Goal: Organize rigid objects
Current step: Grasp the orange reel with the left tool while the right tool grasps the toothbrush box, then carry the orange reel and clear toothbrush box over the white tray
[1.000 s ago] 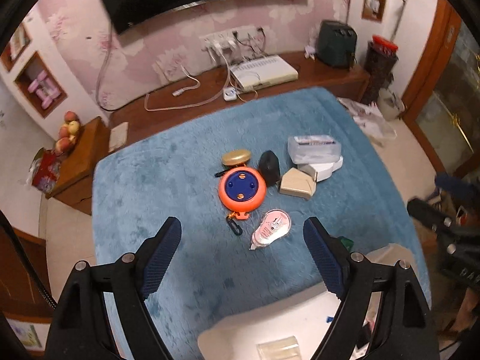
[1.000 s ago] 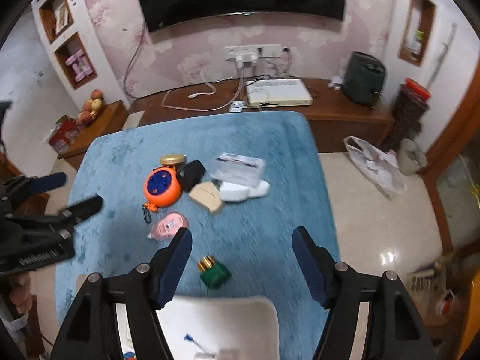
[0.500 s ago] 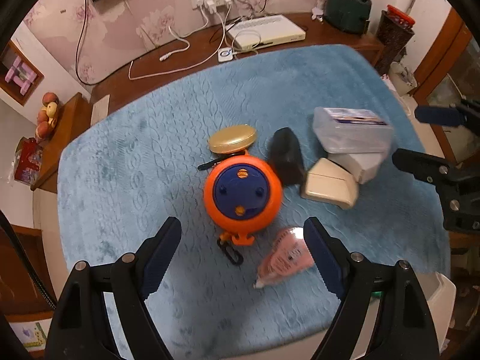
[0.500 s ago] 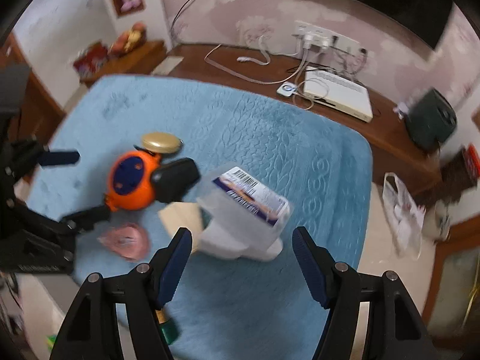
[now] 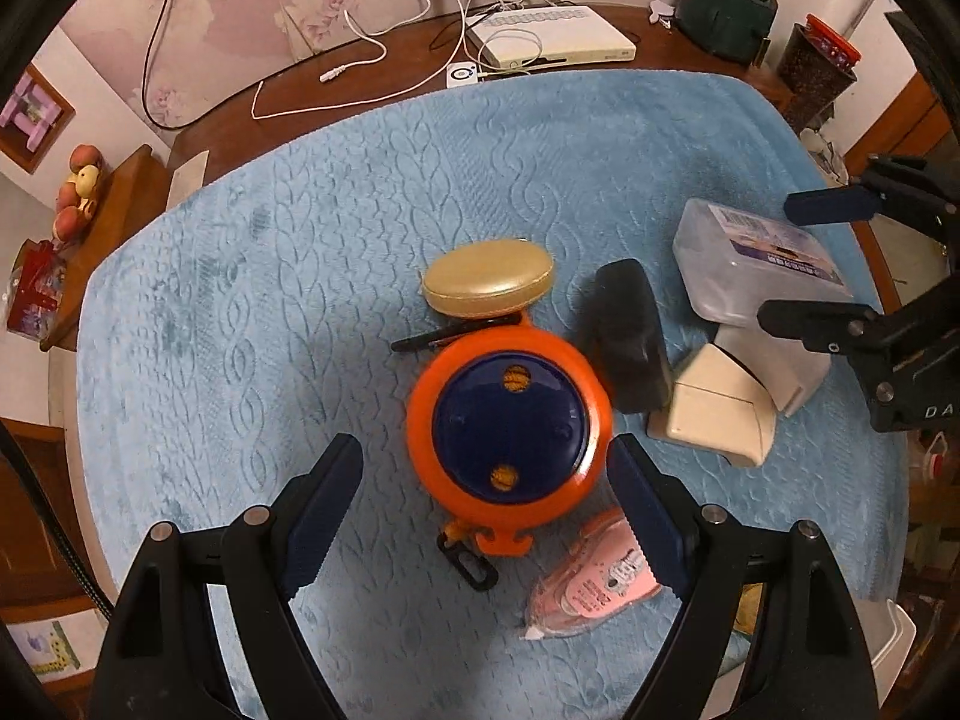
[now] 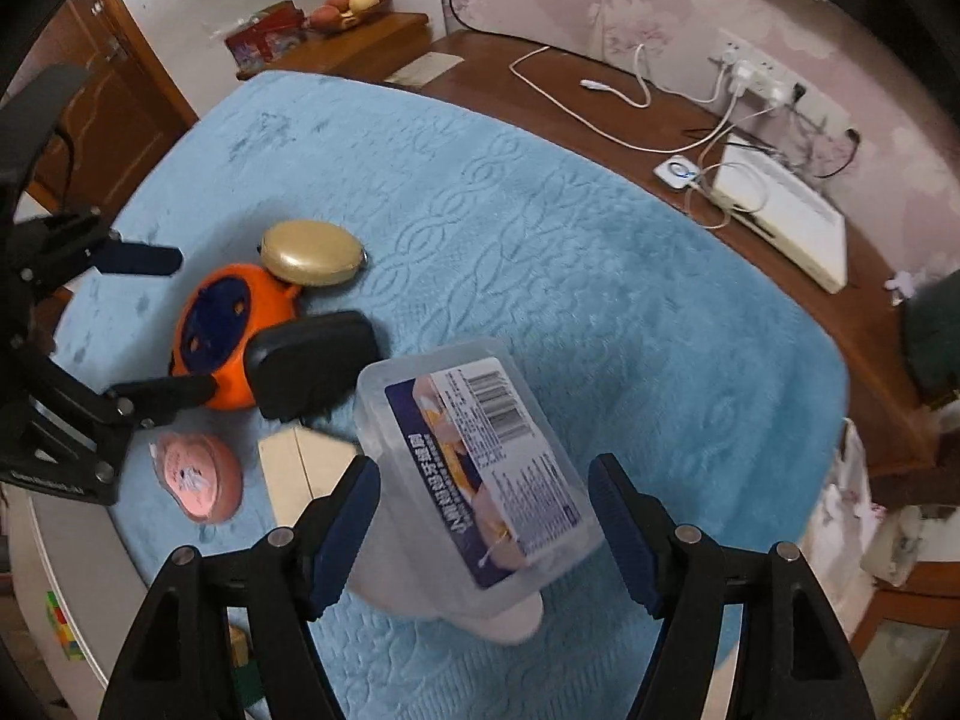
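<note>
From the left wrist camera, the left hand-held gripper (image 5: 486, 516) points steeply down over a blue textured cloth (image 5: 300, 276) covering a desk, its jaws spread wide with nothing pressed between them. Just ahead of the two blue pads sits a round orange reel with a dark blue centre (image 5: 509, 425). Touching its far edge is a gold oval case (image 5: 487, 277). A black object (image 5: 627, 341) lies just right of the reel, then a beige block (image 5: 717, 417), then a clear plastic box with a printed label (image 5: 759, 276) resting on something white. A pink packet (image 5: 591, 585) lies near the right pad. The right hand-held gripper (image 5: 822, 264) enters from the right edge, either side of the clear box. From the right wrist camera, the right hand-held gripper (image 6: 483, 525) is opening, and the clear plastic box (image 6: 480, 468) stands between its blue pads without either pad pressing on it. The orange reel (image 6: 216, 324), gold case (image 6: 312, 253), black object (image 6: 312, 363), beige block (image 6: 306, 468) and pink packet (image 6: 195, 474) cluster to the left, where the left hand-held gripper (image 6: 159, 324) reaches around the reel.
</note>
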The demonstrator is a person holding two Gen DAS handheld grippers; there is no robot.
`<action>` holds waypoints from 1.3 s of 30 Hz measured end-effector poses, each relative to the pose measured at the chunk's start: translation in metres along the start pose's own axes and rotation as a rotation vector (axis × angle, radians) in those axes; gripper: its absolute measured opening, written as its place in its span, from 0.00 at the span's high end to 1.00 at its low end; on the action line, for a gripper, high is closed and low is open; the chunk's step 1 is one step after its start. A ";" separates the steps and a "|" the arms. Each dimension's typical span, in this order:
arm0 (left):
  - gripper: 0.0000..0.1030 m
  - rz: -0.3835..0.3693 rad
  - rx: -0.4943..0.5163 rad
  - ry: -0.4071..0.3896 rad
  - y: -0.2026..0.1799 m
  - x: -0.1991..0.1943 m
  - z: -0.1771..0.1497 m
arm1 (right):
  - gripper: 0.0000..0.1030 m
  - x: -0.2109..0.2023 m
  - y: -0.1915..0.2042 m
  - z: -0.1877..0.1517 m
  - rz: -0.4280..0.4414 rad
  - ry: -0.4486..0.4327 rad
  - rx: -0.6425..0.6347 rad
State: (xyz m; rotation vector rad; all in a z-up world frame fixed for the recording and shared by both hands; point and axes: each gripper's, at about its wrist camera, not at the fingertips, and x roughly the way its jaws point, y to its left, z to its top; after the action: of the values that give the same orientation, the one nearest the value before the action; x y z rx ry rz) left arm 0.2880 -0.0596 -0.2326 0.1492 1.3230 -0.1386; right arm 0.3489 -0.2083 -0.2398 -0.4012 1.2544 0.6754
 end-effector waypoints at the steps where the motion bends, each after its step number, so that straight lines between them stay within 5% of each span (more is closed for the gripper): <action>1: 0.17 -0.002 -0.005 0.000 0.001 0.001 0.001 | 0.28 0.002 -0.003 0.002 0.015 0.000 0.011; 8: 0.17 -0.040 -0.021 0.001 0.005 0.007 0.005 | 0.24 0.023 -0.007 0.011 0.046 0.031 0.031; 17: 0.17 -0.055 -0.017 0.037 0.000 0.020 0.007 | 0.27 0.030 0.007 0.015 -0.076 0.010 0.033; 20: 0.17 -0.060 -0.035 0.064 -0.001 0.029 0.008 | 0.36 0.025 0.008 0.016 -0.093 -0.008 0.065; 39: 0.20 0.022 -0.085 0.008 0.002 0.025 0.002 | 0.39 -0.034 0.026 -0.013 -0.078 -0.157 0.207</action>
State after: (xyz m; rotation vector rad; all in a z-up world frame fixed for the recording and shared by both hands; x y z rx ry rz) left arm 0.2963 -0.0581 -0.2566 0.0924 1.3330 -0.0631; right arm 0.3165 -0.2053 -0.2094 -0.2204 1.1407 0.4946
